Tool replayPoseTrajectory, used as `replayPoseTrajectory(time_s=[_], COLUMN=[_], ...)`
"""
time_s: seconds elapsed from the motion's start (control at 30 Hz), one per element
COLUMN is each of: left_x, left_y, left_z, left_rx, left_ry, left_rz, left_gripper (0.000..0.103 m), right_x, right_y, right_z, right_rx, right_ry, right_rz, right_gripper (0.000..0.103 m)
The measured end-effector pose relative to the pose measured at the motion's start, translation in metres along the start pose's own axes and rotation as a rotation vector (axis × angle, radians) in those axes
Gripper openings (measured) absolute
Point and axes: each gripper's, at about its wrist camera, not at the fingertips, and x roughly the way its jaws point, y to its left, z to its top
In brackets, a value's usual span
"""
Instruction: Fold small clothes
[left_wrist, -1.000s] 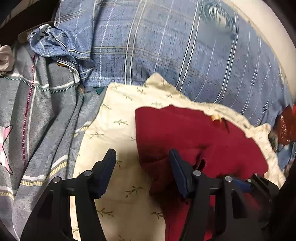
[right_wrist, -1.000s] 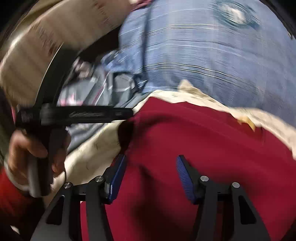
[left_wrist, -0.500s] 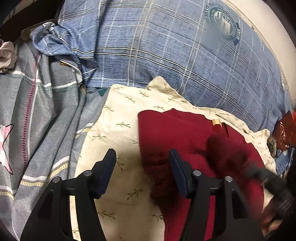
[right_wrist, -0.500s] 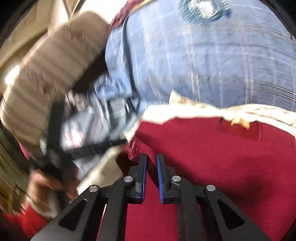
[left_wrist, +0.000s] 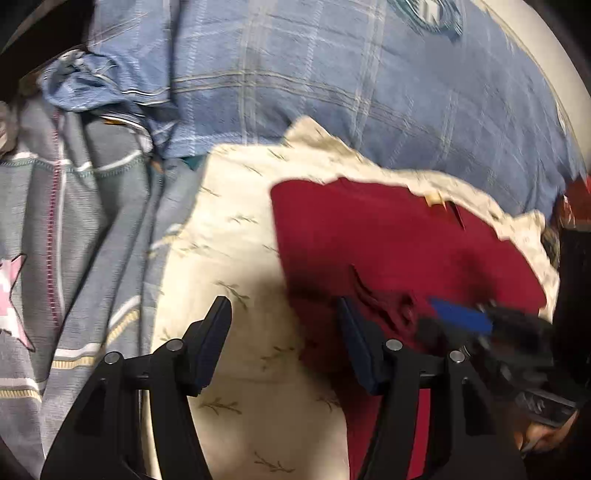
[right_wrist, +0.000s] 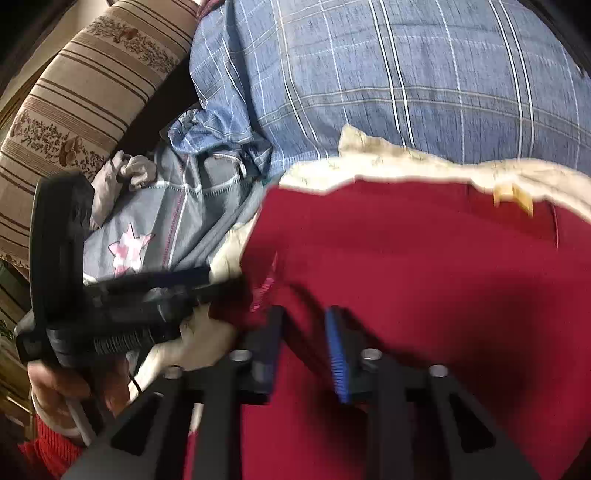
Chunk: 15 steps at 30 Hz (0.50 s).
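Blue plaid bedding (left_wrist: 332, 92) fills the background; left gripper (left_wrist: 284, 343) hovers, jaws wide apart, at the dark red knit garment's (left_wrist: 388, 240) left edge. Right view: right gripper (right_wrist: 303, 347), jaws partly apart, rides a fold just ahead. Best: clamp both layers squarely.

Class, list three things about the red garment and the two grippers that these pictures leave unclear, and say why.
1. Red garment: type unknown; lower part cut off by both views' bottom edges.
2. Right gripper: motion-blurred in the left wrist view.
3. Left gripper: blurred in the right wrist view; jaws unreadable there.
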Motion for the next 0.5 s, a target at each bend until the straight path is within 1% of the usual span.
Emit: replayPoseTrajectory(time_s=[0.03, 0.07, 0.1, 0.13, 0.2, 0.27, 0.3, 0.33, 0.37, 0.4, 0.43, 0.47, 0.5], left_x=[0.0, -0.002, -0.005, -0.008, -0.013, -0.018, -0.019, -0.021, -0.022, -0.021, -0.018, -0.015, -0.009], left_y=[0.001, 0.0, -0.003, -0.007, -0.018, -0.028, -0.031, -0.033, -0.034, -0.035, -0.036, -0.036, -0.038], left_z=[0.002, 0.003, 0.003, 0.004, 0.004, 0.002, 0.003, 0.002, 0.003, 0.004, 0.004, 0.004, 0.004], left_rx=[-0.009, -0.015, -0.011, -0.001, 0.033, 0.059, 0.065, 0.068, 0.068, 0.064, 0.059, 0.056, 0.059], left_ry=[-0.006, -0.02, -0.037, -0.053, -0.086, -0.114, -0.123, -0.132, -0.14, -0.142, -0.136, -0.124, -0.103], left_rz=[-0.012, -0.032, -0.046, -0.056, -0.079, -0.1, -0.109, -0.118, -0.127, -0.131, -0.135, -0.136, -0.13], left_gripper=[0.059, 0.059, 0.058, 0.059, 0.059, 0.059, 0.061, 0.064, 0.066, 0.067, 0.067, 0.067, 0.067], right_x=[-0.014, -0.03, -0.042, -0.062, -0.086, -0.104, -0.108, -0.113, -0.114, -0.114, -0.111, -0.109, -0.109], right_y=[-0.003, -0.008, -0.013, -0.026, -0.049, -0.085, -0.098, -0.119, -0.128, -0.146, -0.156, -0.166, -0.173], right_z=[-0.003, -0.006, -0.007, -0.01, -0.011, -0.013, -0.014, -0.016, -0.017, -0.02, -0.023, -0.025, -0.028], right_rx=[-0.006, -0.009, -0.007, 0.004, 0.033, 0.087, 0.108, 0.138, 0.155, 0.192, 0.216, 0.236, 0.254], right_ry=[-0.031, -0.066, -0.09, -0.13, -0.163, -0.161, -0.154, -0.148, -0.145, -0.125, -0.11, -0.104, -0.121], right_rz=[-0.019, -0.051, -0.076, -0.124, -0.212, -0.363, -0.409, -0.477, -0.504, -0.544, -0.565, -0.565, -0.544], right_gripper=[0.045, 0.052, 0.053, 0.054, 0.054, 0.054, 0.054, 0.055, 0.054, 0.054, 0.051, 0.049, 0.049])
